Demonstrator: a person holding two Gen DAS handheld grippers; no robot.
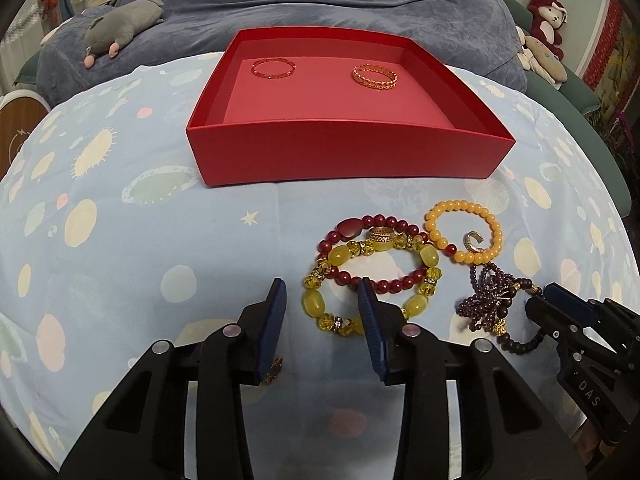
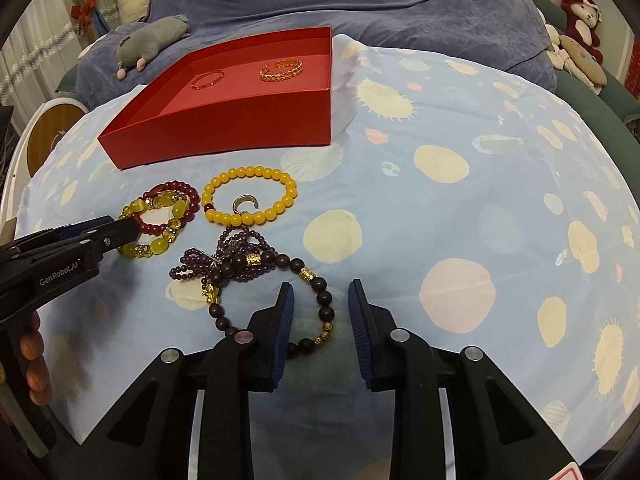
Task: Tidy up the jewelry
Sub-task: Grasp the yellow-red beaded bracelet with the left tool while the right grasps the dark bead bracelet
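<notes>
Red cardboard box [image 1: 344, 152] sat toward the bed's far edge, two bangles inside. The left gripper [image 1: 322, 308] straddled the yellow bracelet [image 1: 320, 304], jaws part-open and not yet gripping; the right gripper [image 2: 320, 304] likewise straddled the dark bead bracelet [image 2: 325, 312], pads clear. Best to seat each strand between the pads before squeezing, then lift it clear of the tangle.

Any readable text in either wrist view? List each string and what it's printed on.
"GenRobot.AI": white print on the black body of the left gripper, seen from the right wrist view.
"DAS": white letters on the black body of the right gripper, seen from the left wrist view; it may be cut off.
Nothing readable on the red box or jewelry.
</notes>
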